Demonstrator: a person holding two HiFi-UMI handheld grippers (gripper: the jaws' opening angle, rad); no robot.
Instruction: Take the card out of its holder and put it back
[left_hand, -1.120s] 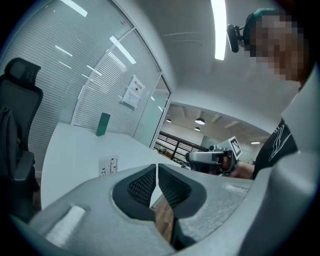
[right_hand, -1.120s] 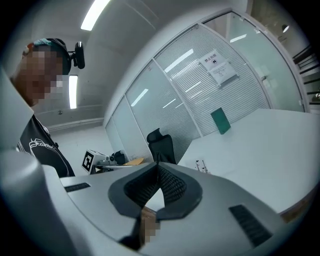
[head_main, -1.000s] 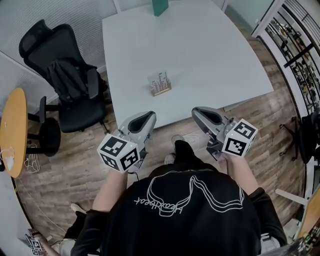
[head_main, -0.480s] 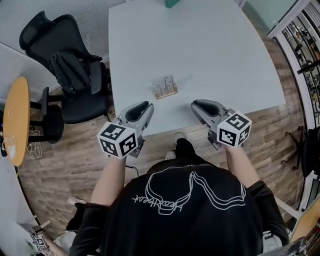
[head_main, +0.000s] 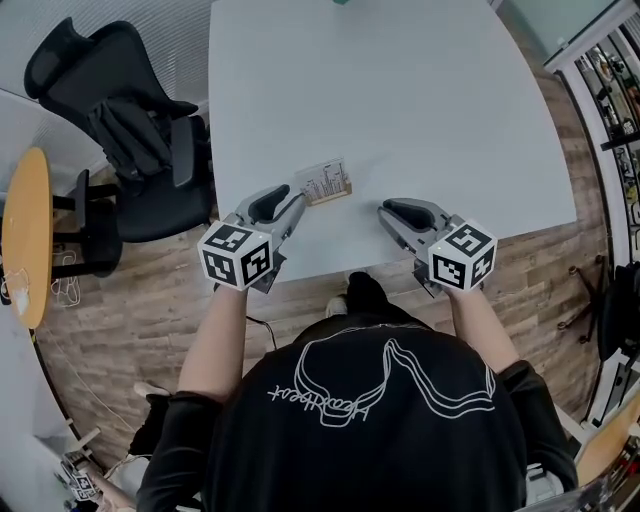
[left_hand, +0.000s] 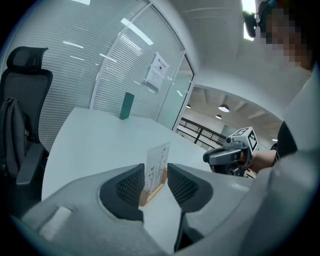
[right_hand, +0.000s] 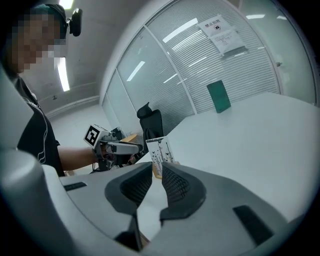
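Note:
A white printed card (head_main: 324, 178) stands upright in a small wooden holder (head_main: 330, 196) near the front edge of the white table (head_main: 420, 110). My left gripper (head_main: 296, 195) is just left of the holder, almost at its end. Its jaws have just been opening and stand open; the card (left_hand: 157, 161) shows through the gap, ahead of the pads and untouched. My right gripper (head_main: 384, 211) hovers over the table's edge, a hand's width right of the holder. It has also just been opening, with nothing between its jaws, and the card (right_hand: 161, 149) is farther ahead.
A black office chair (head_main: 120, 120) with a jacket stands left of the table, and a round wooden table (head_main: 22, 250) beyond it. A green block (left_hand: 127, 105) stands at the table's far end. Shelving (head_main: 612, 90) lines the right side.
Both grippers have come forward and down over the table's front edge toward the holder. Their jaws, shut a second ago, now stand apart.

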